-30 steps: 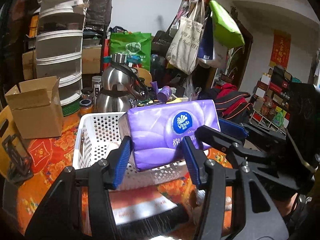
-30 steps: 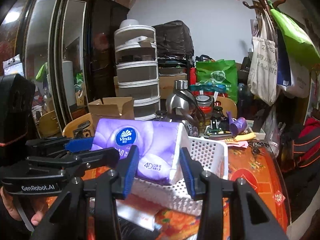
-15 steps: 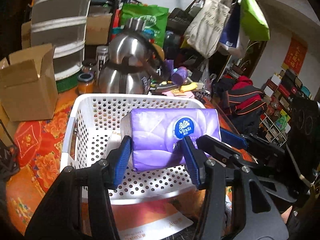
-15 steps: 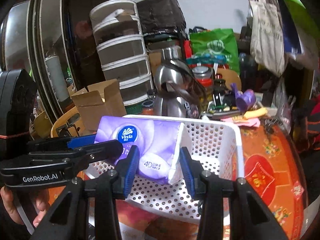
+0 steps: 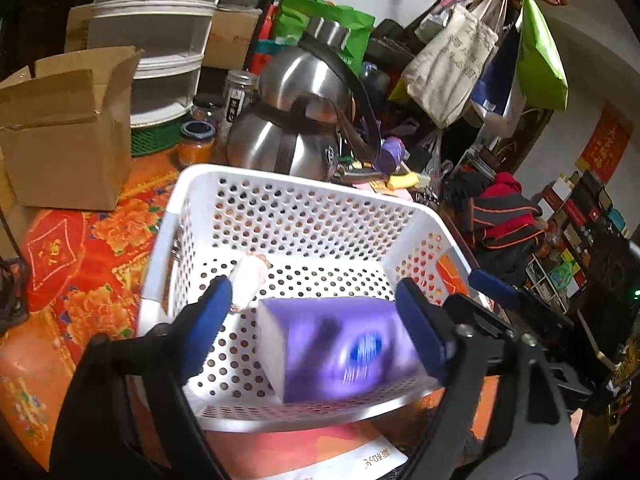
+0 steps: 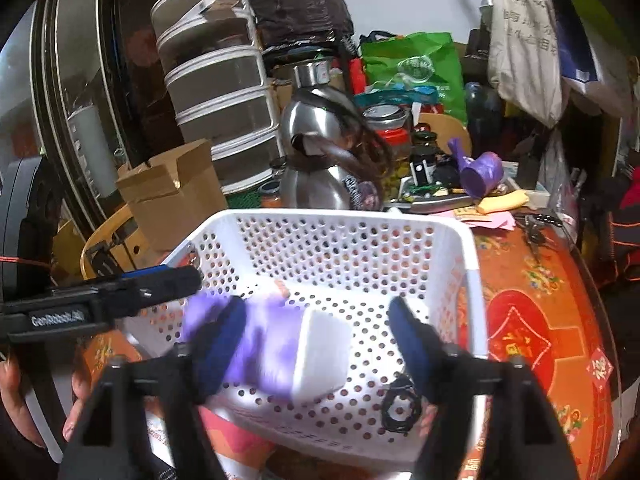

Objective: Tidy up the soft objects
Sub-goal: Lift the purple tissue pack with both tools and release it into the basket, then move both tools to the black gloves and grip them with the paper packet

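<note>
Your left tool (image 5: 312, 320) and right tool (image 6: 316, 344) are both spreading their jaws, and the purple tissue pack (image 5: 340, 352) sits blurred between the pads with neither pair pressing on it, so you have let it go. It lies inside the white basket (image 5: 280, 216), low in the frame and against the near wall in the left view, with its white end facing you in the right view. That item looks done; a small pale thing (image 5: 250, 276) already rests on the basket floor toward the left, and a black ring (image 6: 400, 404) lies near the lower right corner in the right view. No other soft item waiting to be sorted is plain to see. The far half of the basket floor is bare, so there is room. Lift straight up to clear the rim; the steel kettle (image 5: 304, 120) behind and the cardboard box (image 5: 68, 136) at upper left crowd the table (image 6: 532, 320).
</note>
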The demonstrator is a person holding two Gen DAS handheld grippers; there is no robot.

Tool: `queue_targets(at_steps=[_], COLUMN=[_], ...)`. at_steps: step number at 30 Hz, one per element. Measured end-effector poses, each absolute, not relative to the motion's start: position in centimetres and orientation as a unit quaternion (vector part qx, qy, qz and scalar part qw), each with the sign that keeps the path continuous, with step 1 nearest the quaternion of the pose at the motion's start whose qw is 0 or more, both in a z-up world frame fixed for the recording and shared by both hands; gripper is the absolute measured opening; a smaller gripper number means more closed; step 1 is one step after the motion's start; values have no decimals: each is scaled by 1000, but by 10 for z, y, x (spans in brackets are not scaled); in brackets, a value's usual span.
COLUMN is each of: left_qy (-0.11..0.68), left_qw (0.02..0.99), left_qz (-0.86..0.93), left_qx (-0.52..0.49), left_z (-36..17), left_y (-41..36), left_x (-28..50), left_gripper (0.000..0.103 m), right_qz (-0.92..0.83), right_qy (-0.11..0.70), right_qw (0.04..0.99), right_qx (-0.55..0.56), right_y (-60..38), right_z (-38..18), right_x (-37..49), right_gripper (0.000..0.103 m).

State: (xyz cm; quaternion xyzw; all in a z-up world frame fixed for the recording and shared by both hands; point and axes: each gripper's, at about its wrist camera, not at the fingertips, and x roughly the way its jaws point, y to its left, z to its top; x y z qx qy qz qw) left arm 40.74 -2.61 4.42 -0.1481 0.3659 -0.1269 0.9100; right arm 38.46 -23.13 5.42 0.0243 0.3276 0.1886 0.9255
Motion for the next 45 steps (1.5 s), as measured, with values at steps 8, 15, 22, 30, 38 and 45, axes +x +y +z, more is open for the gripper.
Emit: queue_targets(at_steps=[8,15,22,30,38,45], left_qy=[359,330,324,311,331,350], left_qw=[918,933,937,944,936,928], left_qz=[-109,-103,-108,-95,-96,-103], left_qx=[-129,-104,-69,-55,-77,-73], left_z=[57,75,72,46,4,-16], left_y=[-18,-20,-28,-25,-11,-20], left_x=[388,330,254,171,138,144], left_gripper=[90,90,90,91,91,91], right_qz=[167,166,164,170,159,166], right_qy=[326,328,309,312,303,310], right_qw=[930,929,936,933,937,935], right_qx=[29,36,38,49,67,47], right_y=[-245,-251,-259,-263,-283,-275], right_z=[65,72,65,26,-5,-14], right_x=[377,348,285,203,144,130], right_gripper=[80,80,80,80,80,80])
